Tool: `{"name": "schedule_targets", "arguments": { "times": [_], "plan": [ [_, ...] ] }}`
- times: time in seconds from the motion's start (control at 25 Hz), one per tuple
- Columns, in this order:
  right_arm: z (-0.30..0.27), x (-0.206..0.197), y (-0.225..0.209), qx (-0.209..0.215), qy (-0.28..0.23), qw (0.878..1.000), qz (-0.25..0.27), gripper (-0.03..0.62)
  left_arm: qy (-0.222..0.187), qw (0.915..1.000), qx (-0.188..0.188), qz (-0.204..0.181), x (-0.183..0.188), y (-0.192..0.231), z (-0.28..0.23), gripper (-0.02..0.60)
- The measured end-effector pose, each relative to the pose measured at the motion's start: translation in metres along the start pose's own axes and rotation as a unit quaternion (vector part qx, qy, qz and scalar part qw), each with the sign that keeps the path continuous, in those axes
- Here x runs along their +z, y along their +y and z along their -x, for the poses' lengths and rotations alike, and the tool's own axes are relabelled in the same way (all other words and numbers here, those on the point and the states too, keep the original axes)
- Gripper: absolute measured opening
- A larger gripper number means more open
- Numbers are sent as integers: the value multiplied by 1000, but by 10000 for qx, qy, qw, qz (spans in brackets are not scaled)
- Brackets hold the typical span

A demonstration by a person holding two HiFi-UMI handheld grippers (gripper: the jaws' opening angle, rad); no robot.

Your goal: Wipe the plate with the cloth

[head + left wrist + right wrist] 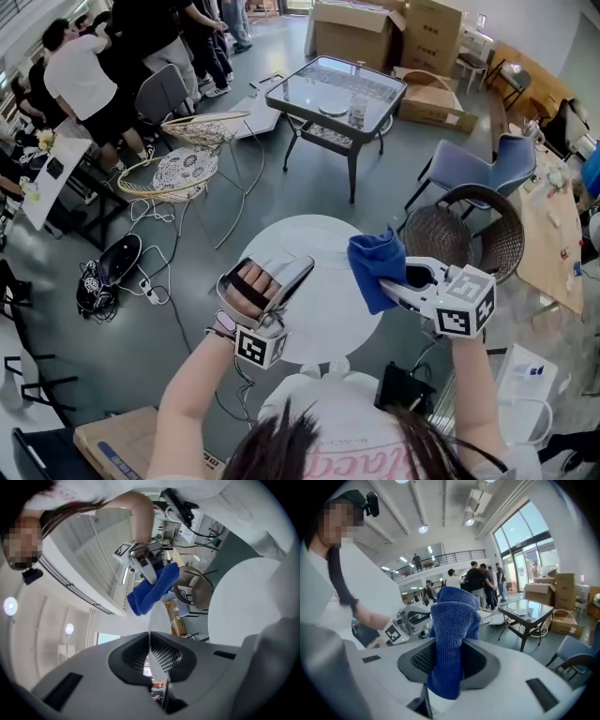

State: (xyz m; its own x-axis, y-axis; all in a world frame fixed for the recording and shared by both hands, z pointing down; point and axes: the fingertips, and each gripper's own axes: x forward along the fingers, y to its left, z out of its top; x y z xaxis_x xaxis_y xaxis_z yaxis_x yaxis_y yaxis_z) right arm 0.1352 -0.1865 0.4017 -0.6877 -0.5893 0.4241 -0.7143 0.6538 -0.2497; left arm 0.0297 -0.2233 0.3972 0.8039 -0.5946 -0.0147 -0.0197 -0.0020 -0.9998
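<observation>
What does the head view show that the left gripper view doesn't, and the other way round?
Only the head view: the glass table and the group of people. Only the left gripper view: the left gripper seen close up, jaws closed on the rim of the plate, and a round light. Both: the plate, the blue cloth in the right gripper, and the white round table.

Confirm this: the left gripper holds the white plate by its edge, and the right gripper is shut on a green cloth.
Wrong colour: the cloth is blue, as the right gripper view shows. So: the left gripper holds the white plate by its edge, and the right gripper is shut on a blue cloth.
</observation>
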Motion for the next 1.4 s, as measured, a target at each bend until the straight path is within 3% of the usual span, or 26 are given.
{"name": "schedule_targets", "arguments": {
  "times": [0.12, 0.2, 0.28, 0.32, 0.4, 0.48, 0.64, 0.92, 0.96, 1.0, 1.04, 1.12, 1.28, 1.4],
  "plan": [
    [19, 16, -3, -509, -801, 9955, 30, 132, 342, 9930, 133, 1119, -14, 16, -5, 21],
    [27, 28, -3, -819, -1160, 9896, 233, 132, 579, 9756, 174, 2110, -24, 23, -8, 20],
    [31, 38, -3, -1102, -1407, 9827, 484, 132, 752, 9475, 155, 3104, -30, 25, -11, 20],
    [31, 42, -3, -1226, -1503, 9791, 606, 132, 810, 9290, 134, 3607, -32, 25, -13, 20],
    [28, 48, -2, -1429, -1665, 9725, 785, 132, 865, 8838, 89, 4597, -36, 22, -14, 18],
    [23, 52, 0, -1543, -1787, 9681, 835, 132, 854, 8274, 15, 5550, -38, 19, -14, 17],
    [10, 54, 1, -1566, -1868, 9670, 745, 132, 752, 6830, -94, 7265, -44, 9, -10, 17],
    [-9, 50, 0, -1603, -1745, 9690, 700, 132, 412, 4544, -167, 8897, -55, -8, -5, 15],
    [-10, 49, -1, -1625, -1726, 9690, 690, 133, 387, 4236, -159, 9049, -57, -12, -3, 15],
    [-12, 48, -2, -1647, -1711, 9691, 671, 132, 366, 3987, -147, 9162, -59, -15, -2, 17],
    [-13, 47, -2, -1666, -1696, 9692, 639, 132, 349, 3818, -133, 9235, -60, -17, 0, 17],
    [-16, 44, -4, -1697, -1633, 9703, 545, 132, 309, 3670, -96, 9296, -62, -19, 3, 16],
    [-21, 37, -9, -1801, -1517, 9712, 372, 132, 217, 3545, 32, 9348, -65, -20, 9, 17],
    [-24, 35, -11, -1858, -1493, 9707, 291, 132, 222, 3587, 70, 9331, -68, -21, 14, 16]
  ]
}}
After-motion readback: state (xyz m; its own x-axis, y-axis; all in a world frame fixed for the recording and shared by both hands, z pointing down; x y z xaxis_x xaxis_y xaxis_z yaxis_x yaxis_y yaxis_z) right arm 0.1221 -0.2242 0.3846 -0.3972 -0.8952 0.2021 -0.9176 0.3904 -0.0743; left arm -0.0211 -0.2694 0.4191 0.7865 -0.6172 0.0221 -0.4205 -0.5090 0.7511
